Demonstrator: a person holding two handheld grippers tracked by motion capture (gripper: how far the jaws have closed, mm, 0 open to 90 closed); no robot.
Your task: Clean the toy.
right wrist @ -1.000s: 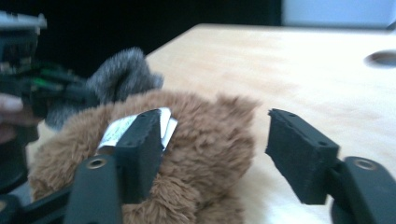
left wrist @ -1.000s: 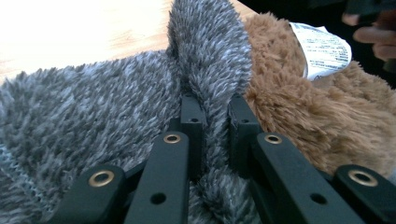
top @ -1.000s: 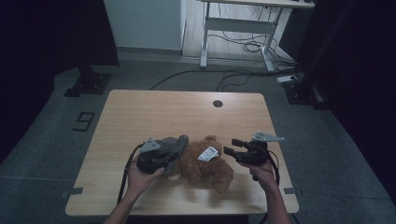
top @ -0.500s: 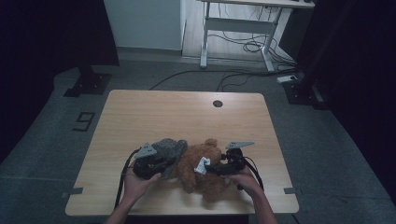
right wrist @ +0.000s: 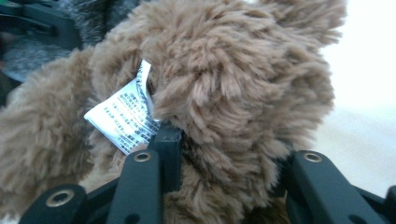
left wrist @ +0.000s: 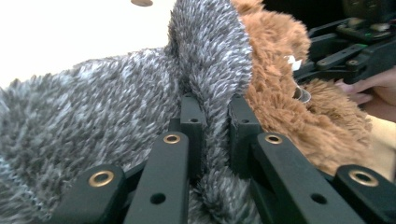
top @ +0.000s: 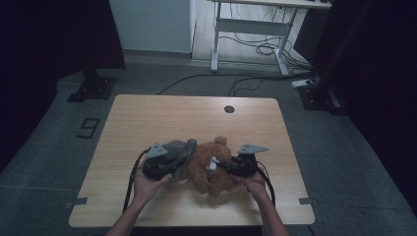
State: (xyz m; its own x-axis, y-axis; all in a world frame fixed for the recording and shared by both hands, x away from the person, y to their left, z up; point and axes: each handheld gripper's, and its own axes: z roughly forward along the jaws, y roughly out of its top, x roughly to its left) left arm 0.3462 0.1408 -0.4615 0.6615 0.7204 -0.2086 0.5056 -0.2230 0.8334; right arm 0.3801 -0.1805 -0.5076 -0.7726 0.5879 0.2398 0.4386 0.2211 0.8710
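Table (top: 147,118) far half open; toys (top: 211,167) near front edge.

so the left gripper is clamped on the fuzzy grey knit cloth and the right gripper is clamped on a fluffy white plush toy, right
Not quite: the plush toy in the right gripper is brown, not white, as the right gripper view shows; only its sewn-in label is white. The left gripper is indeed clamped on the fuzzy grey knit cloth.
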